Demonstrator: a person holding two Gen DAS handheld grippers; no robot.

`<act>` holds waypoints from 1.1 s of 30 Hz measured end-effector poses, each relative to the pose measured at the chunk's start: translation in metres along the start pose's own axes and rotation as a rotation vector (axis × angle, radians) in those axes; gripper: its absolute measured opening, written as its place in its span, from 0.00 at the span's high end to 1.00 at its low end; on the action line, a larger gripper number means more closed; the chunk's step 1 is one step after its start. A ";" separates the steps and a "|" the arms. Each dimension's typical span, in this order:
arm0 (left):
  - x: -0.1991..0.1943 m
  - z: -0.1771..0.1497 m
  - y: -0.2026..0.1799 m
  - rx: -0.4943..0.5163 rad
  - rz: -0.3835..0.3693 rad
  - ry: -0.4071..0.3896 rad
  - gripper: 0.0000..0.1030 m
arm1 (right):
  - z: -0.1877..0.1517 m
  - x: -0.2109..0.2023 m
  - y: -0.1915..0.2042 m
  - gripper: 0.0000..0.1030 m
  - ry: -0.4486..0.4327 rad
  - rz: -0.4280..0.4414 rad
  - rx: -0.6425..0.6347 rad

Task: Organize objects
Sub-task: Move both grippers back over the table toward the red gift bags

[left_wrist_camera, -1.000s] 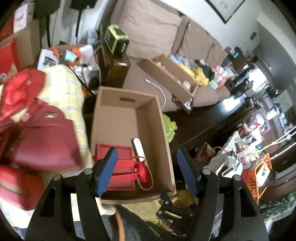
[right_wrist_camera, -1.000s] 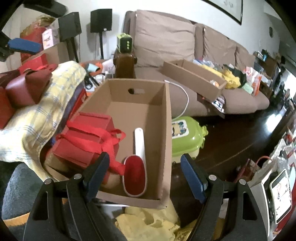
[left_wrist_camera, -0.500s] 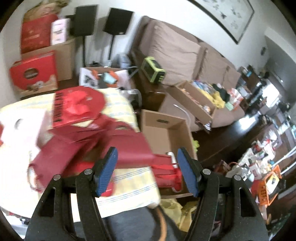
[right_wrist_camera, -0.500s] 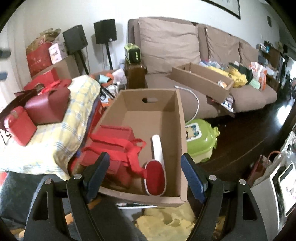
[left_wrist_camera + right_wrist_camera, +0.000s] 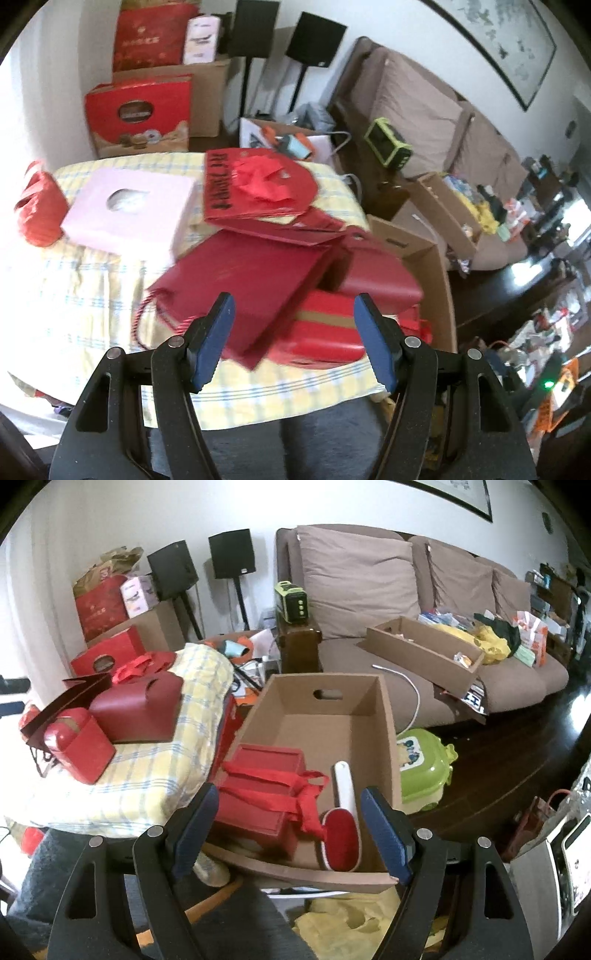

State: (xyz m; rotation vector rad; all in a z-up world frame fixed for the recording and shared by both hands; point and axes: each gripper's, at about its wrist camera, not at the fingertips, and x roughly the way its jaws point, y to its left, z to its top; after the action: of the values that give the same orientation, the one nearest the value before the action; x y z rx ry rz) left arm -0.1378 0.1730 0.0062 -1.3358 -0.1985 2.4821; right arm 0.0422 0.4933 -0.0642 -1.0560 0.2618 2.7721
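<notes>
An open cardboard box [image 5: 388, 738] holds a red gift box with ribbon handles [image 5: 266, 786] and a white-handled red lint brush [image 5: 341, 812]. My right gripper [image 5: 288, 834] is open and empty just in front of the box. My left gripper [image 5: 291, 339] is open and empty above a yellow checked cloth [image 5: 92, 295]. On the cloth lie a dark red paper bag [image 5: 240, 280], a red tin [image 5: 325, 332], a dark red box [image 5: 376, 277], a red folder bag [image 5: 258, 188], a pink box [image 5: 129, 210] and a small red pouch [image 5: 37, 210]. The box also shows in the left wrist view [image 5: 432, 266].
A brown sofa [image 5: 369, 590] with a second cardboard tray [image 5: 421, 646] stands behind. A green toy case [image 5: 424, 768] sits right of the box. Speakers [image 5: 232, 557], red gift boxes [image 5: 140, 114] and cartons line the wall. Yellow cloth [image 5: 351, 912] lies below the box.
My left gripper has swung left from the cardboard box to above the cloth with the red bags. My right gripper has pulled back slightly from the box. Both stay open.
</notes>
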 end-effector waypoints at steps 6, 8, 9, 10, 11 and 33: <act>0.007 -0.007 0.025 -0.012 0.045 -0.018 0.38 | 0.003 -0.002 0.013 0.22 0.003 0.030 -0.018; 0.009 -0.008 0.032 -0.020 0.050 -0.021 0.38 | 0.002 -0.002 0.018 0.22 0.009 0.048 -0.022; 0.011 -0.009 0.036 -0.024 0.051 -0.024 0.38 | 0.002 -0.001 0.021 0.22 0.012 0.055 -0.025; 0.012 -0.009 0.039 -0.024 0.055 -0.027 0.38 | 0.002 0.000 0.025 0.22 0.016 0.062 -0.026; 0.013 -0.009 0.043 -0.023 0.061 -0.029 0.38 | 0.002 0.001 0.027 0.22 0.018 0.069 -0.027; 0.025 -0.018 0.110 -0.127 0.055 -0.048 0.38 | 0.034 0.021 0.119 0.22 0.038 0.275 -0.174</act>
State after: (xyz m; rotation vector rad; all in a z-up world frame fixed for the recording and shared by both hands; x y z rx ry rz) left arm -0.1583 0.0775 -0.0531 -1.3481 -0.3394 2.5882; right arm -0.0202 0.3872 -0.0408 -1.1958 0.1865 3.0693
